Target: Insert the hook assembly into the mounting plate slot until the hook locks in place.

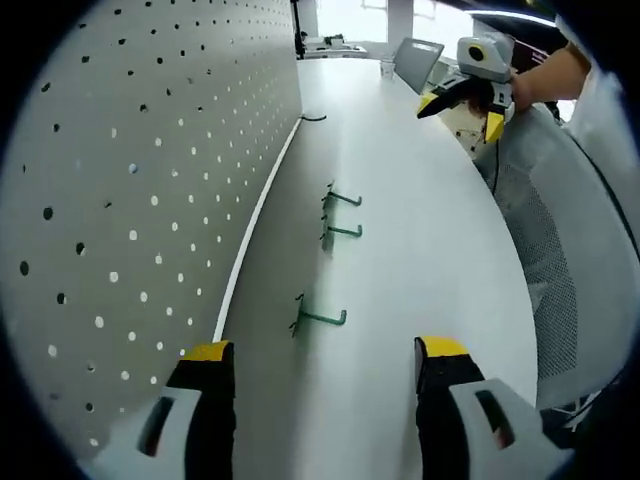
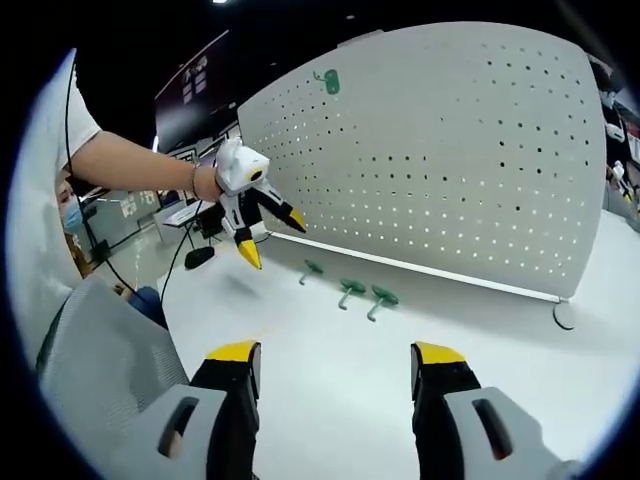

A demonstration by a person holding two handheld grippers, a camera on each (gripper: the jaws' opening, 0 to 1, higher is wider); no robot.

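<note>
The pegboard (image 1: pixel 130 180) stands upright along the far edge of the white table (image 1: pixel 420 180), and three green hooks (image 1: pixel 322 318) lie in a row just beside its foot, long axes pointing away from the board. The left gripper (image 1: pixel 325 365) is wide open and empty, nearest hook straight ahead and close. The right gripper (image 2: pixel 335 365), also open and empty, is farther. Open table surrounds the hooks.

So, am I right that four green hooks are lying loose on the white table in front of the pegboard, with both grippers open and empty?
Not quite: there are three green hooks, not four, as the left gripper view shows. The rest holds: they lie loose on the white table in front of the pegboard, and the left gripper and right gripper are open and empty.
</note>
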